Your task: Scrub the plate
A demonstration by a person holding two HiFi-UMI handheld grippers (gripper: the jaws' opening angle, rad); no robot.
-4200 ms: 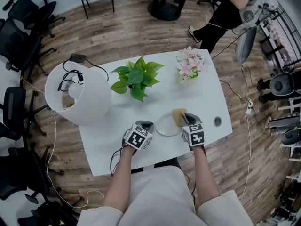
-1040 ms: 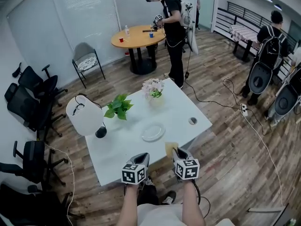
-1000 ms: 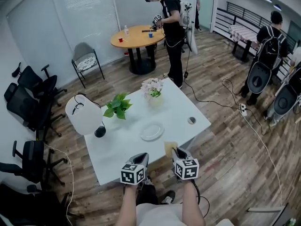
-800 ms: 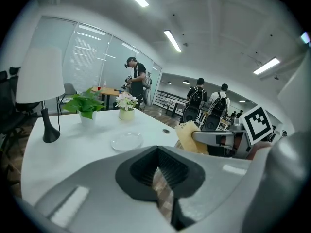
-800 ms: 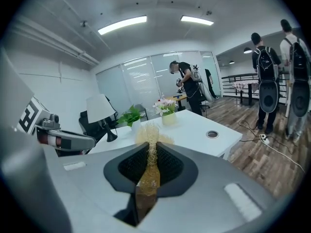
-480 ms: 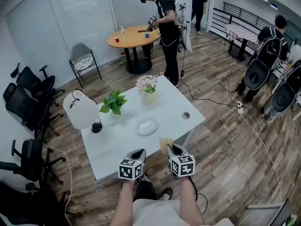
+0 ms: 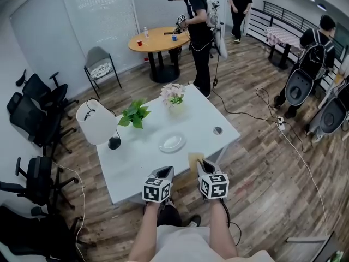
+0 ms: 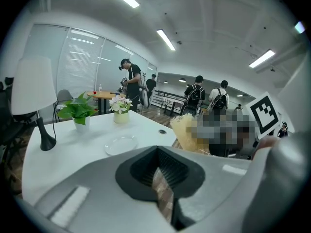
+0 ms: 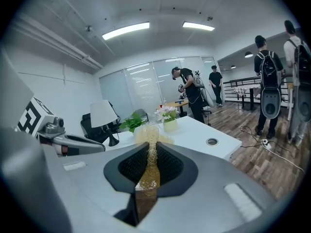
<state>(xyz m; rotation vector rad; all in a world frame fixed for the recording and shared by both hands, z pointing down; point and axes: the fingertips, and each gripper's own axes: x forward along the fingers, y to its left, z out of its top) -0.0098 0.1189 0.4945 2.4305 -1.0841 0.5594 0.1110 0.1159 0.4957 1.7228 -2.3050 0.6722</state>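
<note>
Yellow mesh scrubber [image 9: 147, 136] sits half buried in the pinching right claw [image 9: 151, 150].

Plate [image 7: 172, 142] too small for detail
From the head view its surface cannot be read; the scrubber's [image 9: 151, 132] near end is buried between the right gripper's [image 9: 150, 152] clamped jaws.

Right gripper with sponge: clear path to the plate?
Probably yes. The right gripper, shut on the sponge, sits at the near edge of the table; only bare surface lies between it and the plate. It would need to move forward.
</note>
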